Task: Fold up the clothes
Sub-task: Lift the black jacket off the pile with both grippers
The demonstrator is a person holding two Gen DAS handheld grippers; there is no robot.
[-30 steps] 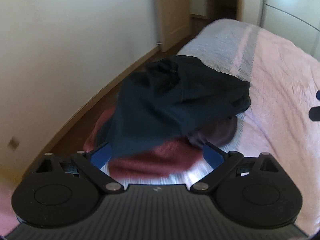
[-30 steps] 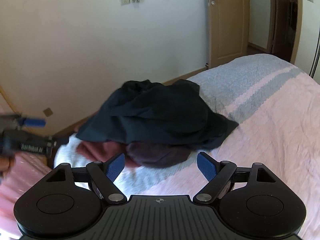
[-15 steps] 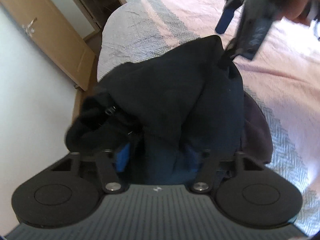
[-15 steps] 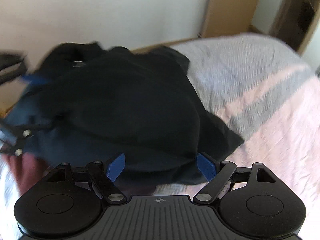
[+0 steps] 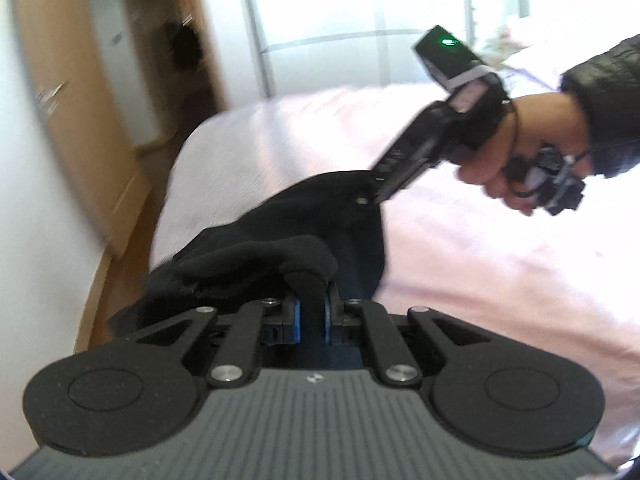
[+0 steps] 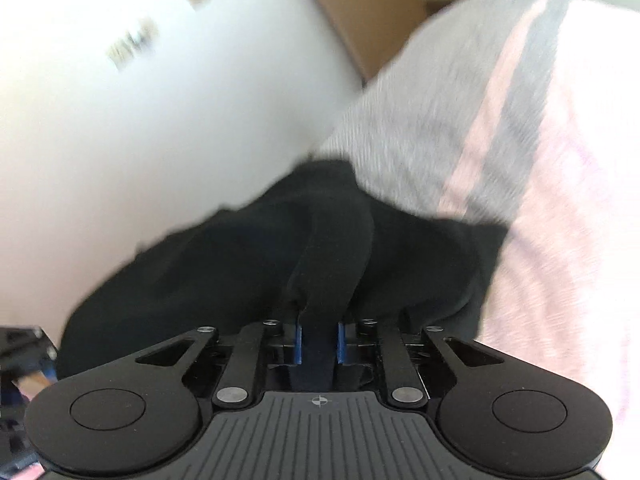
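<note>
**Two-point pinch on the dark garment, ready to lift and spread**

The black garment (image 5: 280,248) lies bunched at the near corner of the bed (image 5: 500,280), its bulk running from the 6 o'clock edge of the left wrist view up toward 1 o'clock. You hold it at two points. The left gripper (image 5: 311,316) has just been closing, and its blue pads (image 5: 295,320) now pinch a narrow ridge of the cloth. The right gripper (image 6: 319,340) has likewise just been closing and grips a similar ridge between its pads (image 6: 298,342); in the left wrist view it meets the cloth at about 1 o'clock, carried by your right hand (image 5: 512,152).

Each bite looks thin — probably a single fold rather than a seam or hem, though blur leaves that uncertain. To do the step well, raise both grippers together and draw them apart slowly, so the cloth opens between them and hangs free. Watch for slipping at either pinch — if the ridge thins, set the garment back on the pink cover and take a deeper hold near an edge.
</note>
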